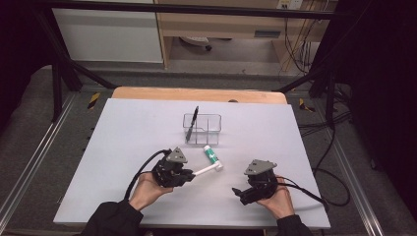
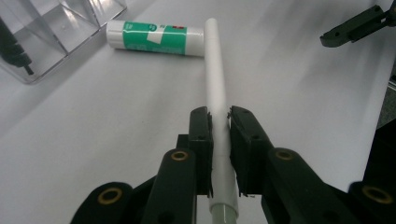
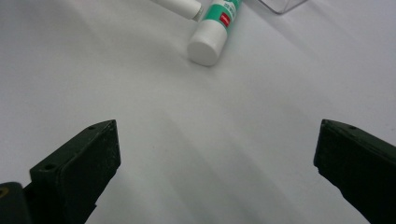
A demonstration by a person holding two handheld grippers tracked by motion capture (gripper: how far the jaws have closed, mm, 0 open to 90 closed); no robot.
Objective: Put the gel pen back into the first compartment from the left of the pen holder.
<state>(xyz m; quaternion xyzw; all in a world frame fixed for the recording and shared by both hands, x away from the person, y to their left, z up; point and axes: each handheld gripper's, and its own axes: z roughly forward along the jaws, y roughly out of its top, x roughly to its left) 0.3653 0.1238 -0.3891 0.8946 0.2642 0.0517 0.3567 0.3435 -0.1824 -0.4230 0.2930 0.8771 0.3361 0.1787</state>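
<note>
With the pen [image 2: 217, 98] clamped in the left tongs [image 2: 219, 140], its tip is best steered clear of the glue stick [image 2: 154, 38] ahead, right tongs [image 3: 215, 154] kept wide open, empty.

Even overhead light, soft shadows, dark surroundings, slightly blurred close-ups.

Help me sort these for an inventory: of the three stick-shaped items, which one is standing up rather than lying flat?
The black pen, leaning upright in the clear organizer. The green-and-white glue stick lies on the table; the white pen is held by the left gripper.
</note>
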